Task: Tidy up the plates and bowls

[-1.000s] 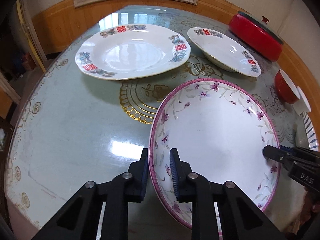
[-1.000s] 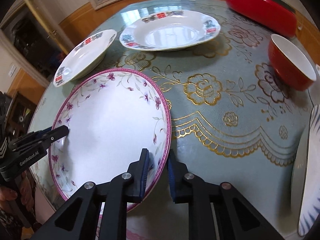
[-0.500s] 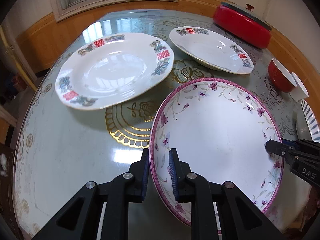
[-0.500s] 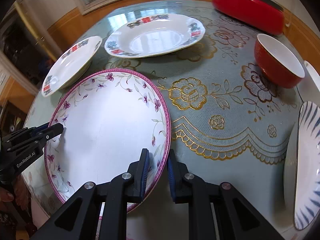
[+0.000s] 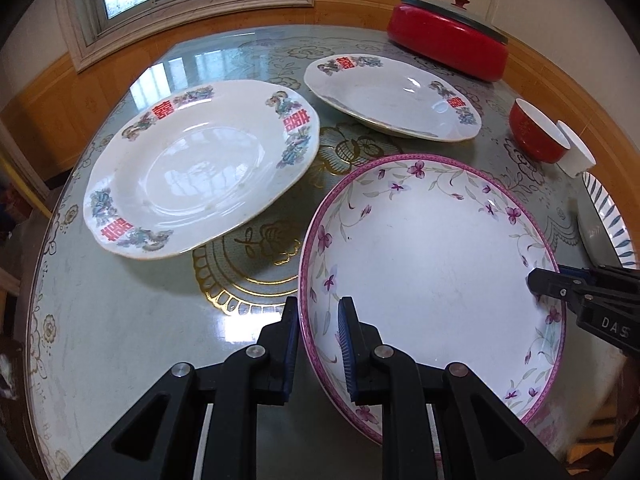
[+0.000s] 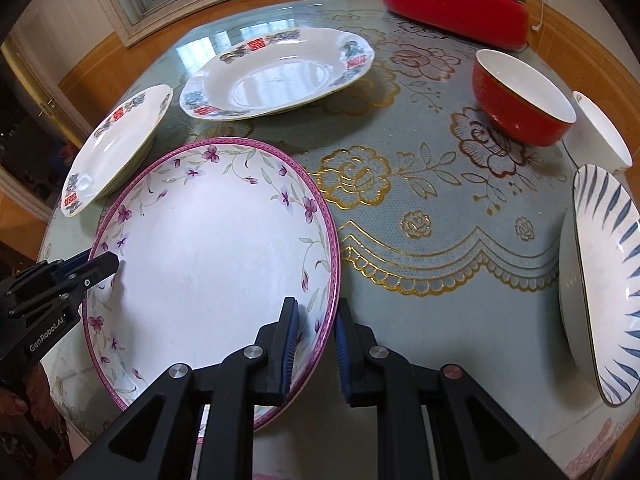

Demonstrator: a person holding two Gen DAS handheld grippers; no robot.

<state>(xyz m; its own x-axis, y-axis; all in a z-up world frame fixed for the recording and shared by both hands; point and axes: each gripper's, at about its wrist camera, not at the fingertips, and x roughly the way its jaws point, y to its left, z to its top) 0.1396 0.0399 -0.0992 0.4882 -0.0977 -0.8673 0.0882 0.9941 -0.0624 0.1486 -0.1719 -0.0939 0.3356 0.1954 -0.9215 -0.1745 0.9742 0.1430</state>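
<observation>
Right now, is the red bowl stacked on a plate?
No, the red bowl sits directly on the tablecloth, beside a white bowl.

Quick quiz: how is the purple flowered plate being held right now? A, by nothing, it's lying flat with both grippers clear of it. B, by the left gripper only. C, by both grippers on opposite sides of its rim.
C: the left gripper and right gripper each straddle the rim of the purple flowered plate, on opposite sides.

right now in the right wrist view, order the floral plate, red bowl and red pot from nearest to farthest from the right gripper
1. floral plate: its rim sits between the right gripper fingers, left of centre.
2. red bowl: on the table, ahead to the right.
3. red pot: at the far edge, top right.
</observation>
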